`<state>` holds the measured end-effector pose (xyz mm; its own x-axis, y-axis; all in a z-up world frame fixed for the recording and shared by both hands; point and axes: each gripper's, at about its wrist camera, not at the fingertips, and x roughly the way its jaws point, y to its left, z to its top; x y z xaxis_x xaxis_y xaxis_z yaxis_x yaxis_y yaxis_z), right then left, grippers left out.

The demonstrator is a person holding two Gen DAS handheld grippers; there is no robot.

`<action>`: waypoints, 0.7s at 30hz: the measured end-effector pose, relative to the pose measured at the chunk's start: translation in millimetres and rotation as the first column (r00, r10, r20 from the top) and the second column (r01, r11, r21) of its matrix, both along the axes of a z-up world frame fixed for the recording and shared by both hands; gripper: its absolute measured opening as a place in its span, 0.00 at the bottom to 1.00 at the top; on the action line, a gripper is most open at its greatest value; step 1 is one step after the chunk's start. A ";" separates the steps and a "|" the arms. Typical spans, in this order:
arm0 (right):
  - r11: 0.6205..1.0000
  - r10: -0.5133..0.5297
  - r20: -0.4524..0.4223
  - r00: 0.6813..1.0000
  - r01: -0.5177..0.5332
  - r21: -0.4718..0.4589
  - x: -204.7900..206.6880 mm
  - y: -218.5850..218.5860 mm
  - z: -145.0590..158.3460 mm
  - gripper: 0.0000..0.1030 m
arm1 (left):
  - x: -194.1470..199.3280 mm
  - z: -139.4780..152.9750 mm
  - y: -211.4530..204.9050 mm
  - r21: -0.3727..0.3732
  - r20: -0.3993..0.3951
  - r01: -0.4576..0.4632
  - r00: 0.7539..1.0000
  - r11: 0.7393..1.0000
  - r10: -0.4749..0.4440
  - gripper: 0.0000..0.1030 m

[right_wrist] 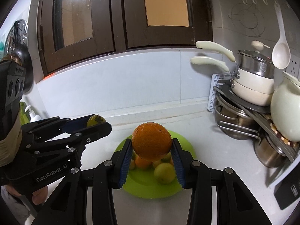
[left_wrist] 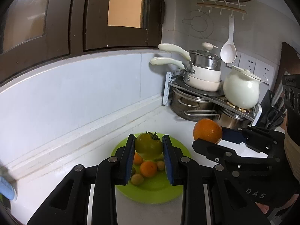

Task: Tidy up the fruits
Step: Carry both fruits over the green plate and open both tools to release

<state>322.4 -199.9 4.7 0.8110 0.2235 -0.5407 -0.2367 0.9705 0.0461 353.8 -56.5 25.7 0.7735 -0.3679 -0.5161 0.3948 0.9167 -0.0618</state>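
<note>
My left gripper (left_wrist: 148, 146) is shut on a yellow-green tomato (left_wrist: 148, 146) with a dark stem and holds it above the lime-green plate (left_wrist: 150, 193). The plate holds several small orange and yellow fruits (left_wrist: 148, 168). My right gripper (right_wrist: 151, 144) is shut on a large orange (right_wrist: 151, 144) and holds it above the same plate (right_wrist: 150, 189). The right gripper with the orange (left_wrist: 207, 132) shows at the right of the left wrist view. The left gripper with the tomato (right_wrist: 95, 121) shows at the left of the right wrist view.
A corner rack (left_wrist: 211, 95) at the right holds stacked pots, white pans (left_wrist: 202, 75) and a white ceramic pot (left_wrist: 241, 90). A white ladle (left_wrist: 228, 50) hangs on the wall. Dark window frames stand behind the white counter. A soap bottle (right_wrist: 32, 115) stands at the far left.
</note>
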 end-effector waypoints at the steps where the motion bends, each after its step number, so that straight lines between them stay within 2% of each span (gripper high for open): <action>1: 1.000 0.001 0.002 1.000 -0.001 -0.001 3.2 0.1 0.2 0.41 | 2.6 0.5 -0.5 0.001 0.001 0.000 1.000 1.000 0.000 0.28; 11: 1.000 0.001 -0.012 1.000 -0.001 -0.015 35.4 -3.8 -4.9 0.41 | 35.7 -5.0 -8.4 0.028 -0.004 0.006 1.000 1.000 -0.006 0.28; 21: 1.000 -0.012 -0.075 0.997 0.011 -0.016 73.4 -12.3 -29.2 0.41 | 74.7 -27.1 -12.2 0.045 -0.045 0.001 0.999 0.999 0.001 0.28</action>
<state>395.8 -212.1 -24.6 0.7706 0.2056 -0.6033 -0.2223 0.9738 0.0479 428.4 -68.7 -1.4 0.7494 -0.3434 -0.5661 0.3923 0.9191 -0.0383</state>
